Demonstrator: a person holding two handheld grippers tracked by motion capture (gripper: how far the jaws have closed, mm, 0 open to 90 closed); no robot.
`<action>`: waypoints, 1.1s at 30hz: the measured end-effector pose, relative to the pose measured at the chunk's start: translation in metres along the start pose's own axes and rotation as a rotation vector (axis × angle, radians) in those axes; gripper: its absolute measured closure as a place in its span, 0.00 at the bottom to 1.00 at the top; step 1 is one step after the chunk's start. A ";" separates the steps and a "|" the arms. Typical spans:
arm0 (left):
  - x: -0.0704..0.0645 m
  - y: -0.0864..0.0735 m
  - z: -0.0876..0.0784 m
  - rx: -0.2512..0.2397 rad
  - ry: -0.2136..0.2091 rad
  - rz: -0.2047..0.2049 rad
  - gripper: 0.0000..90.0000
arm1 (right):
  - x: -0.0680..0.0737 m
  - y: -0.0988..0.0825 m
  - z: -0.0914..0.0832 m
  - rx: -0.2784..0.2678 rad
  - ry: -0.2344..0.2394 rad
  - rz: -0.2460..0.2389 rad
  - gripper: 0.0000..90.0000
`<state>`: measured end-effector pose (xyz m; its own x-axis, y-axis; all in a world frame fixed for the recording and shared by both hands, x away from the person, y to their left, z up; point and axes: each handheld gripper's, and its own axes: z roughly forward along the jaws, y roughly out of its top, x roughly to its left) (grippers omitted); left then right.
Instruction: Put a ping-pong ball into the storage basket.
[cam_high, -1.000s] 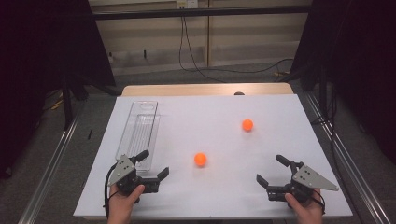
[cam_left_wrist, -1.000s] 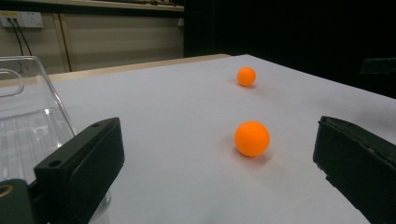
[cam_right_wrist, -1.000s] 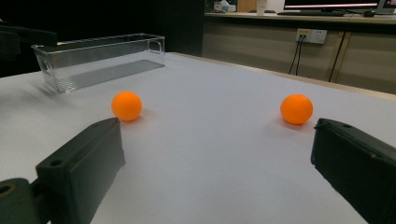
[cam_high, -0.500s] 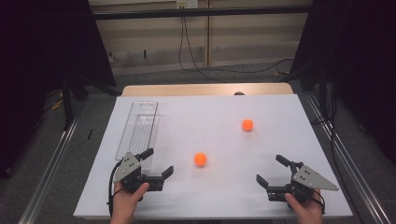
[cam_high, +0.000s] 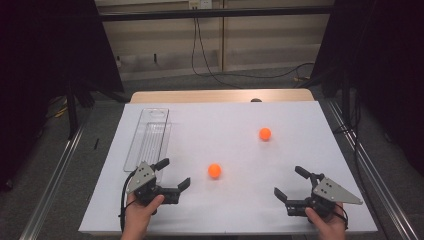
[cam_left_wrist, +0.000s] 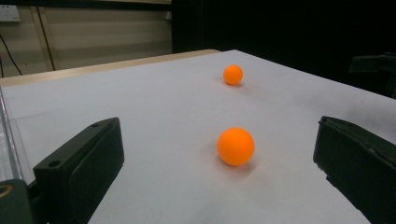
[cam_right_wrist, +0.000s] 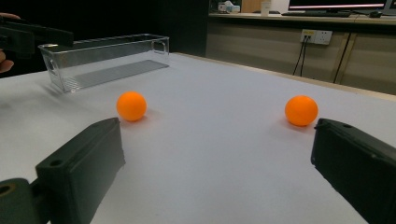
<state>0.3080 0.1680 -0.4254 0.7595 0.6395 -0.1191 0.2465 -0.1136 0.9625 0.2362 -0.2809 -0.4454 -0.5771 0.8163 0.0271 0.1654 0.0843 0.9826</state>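
Two orange balls lie on the white table (cam_high: 225, 125). The near ball (cam_high: 214, 170) (cam_left_wrist: 236, 146) (cam_right_wrist: 131, 106) rests mid-table, just ahead of my left gripper (cam_high: 173, 173), which is open and empty at the front left. The far ball (cam_high: 265, 133) (cam_left_wrist: 232, 74) (cam_right_wrist: 301, 110) sits toward the back right. My right gripper (cam_high: 288, 182) is open and empty near the front right edge. In the left gripper view the near ball lies between and beyond the wide-set jaws.
A clear plastic bin (cam_high: 147, 139) (cam_right_wrist: 105, 58) stands lengthwise along the table's left side, empty. The table's front edge runs just behind both hands. Dark curtains and metal rails flank the table.
My left gripper has moved right and forward, toward the near ball. The right gripper and both balls have stayed put.
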 end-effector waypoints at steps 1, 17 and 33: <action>0.000 0.000 0.001 0.003 -0.001 0.004 0.02 | 0.000 0.000 0.000 0.000 0.001 0.000 0.02; -0.008 0.004 0.012 0.030 -0.016 0.010 0.02 | 0.000 0.000 0.000 -0.003 0.005 0.002 0.02; -0.012 0.005 0.023 0.074 -0.036 0.020 0.02 | -0.001 0.000 0.000 -0.006 0.003 0.008 0.02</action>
<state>0.3140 0.1422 -0.4244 0.7859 0.6085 -0.1098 0.2739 -0.1833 0.9441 0.2366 -0.2817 -0.4457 -0.5782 0.8151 0.0354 0.1652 0.0744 0.9834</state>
